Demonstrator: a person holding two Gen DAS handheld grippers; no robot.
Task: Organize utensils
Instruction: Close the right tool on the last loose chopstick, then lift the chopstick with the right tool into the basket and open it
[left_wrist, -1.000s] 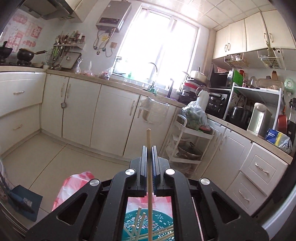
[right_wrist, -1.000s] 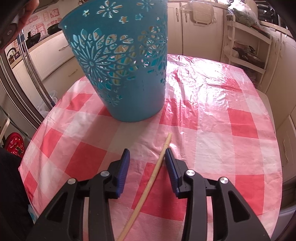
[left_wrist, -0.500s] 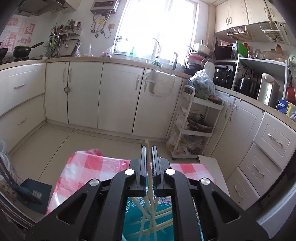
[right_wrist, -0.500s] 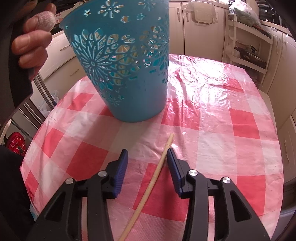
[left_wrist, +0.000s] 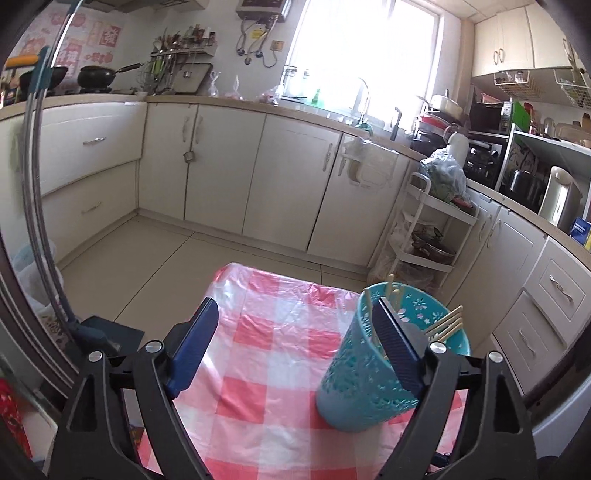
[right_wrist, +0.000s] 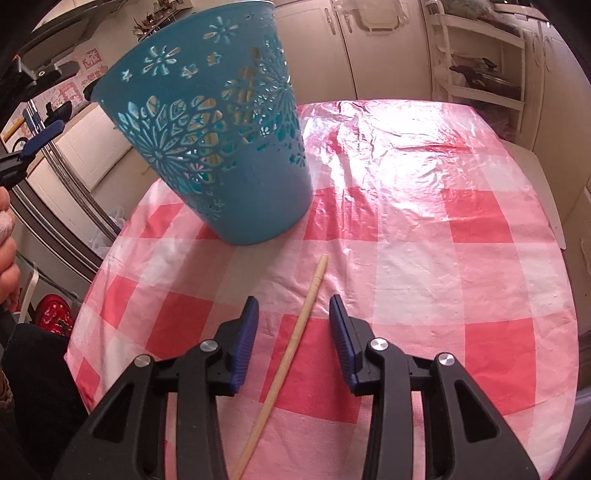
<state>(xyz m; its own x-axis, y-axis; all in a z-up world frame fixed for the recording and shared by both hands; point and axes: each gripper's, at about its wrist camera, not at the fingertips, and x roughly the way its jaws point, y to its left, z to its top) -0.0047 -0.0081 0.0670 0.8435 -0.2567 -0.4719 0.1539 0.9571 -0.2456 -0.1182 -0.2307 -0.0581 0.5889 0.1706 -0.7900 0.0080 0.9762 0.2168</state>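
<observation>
While a lone chopstick (right_wrist: 295, 343) lay on the checked cloth (right_wrist: 424, 236) between the right gripper's (right_wrist: 293, 314) parted jaws, it looked light, stiff and slick, best pinched mid-shaft. The left gripper (left_wrist: 295, 325) gaped empty beside the basket (right_wrist: 221, 140) of chopsticks, in a kitchen of cream cabinets (left_wrist: 221, 173).

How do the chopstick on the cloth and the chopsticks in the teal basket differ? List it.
The loose chopstick lies flat on the checked tablecloth; the chopsticks in the basket stand or lean, tips at the rim. The loose one is alone, between the right gripper's open fingers; the others are bunched inside the teal basket, beside the open left gripper. All look like pale wood.
</observation>
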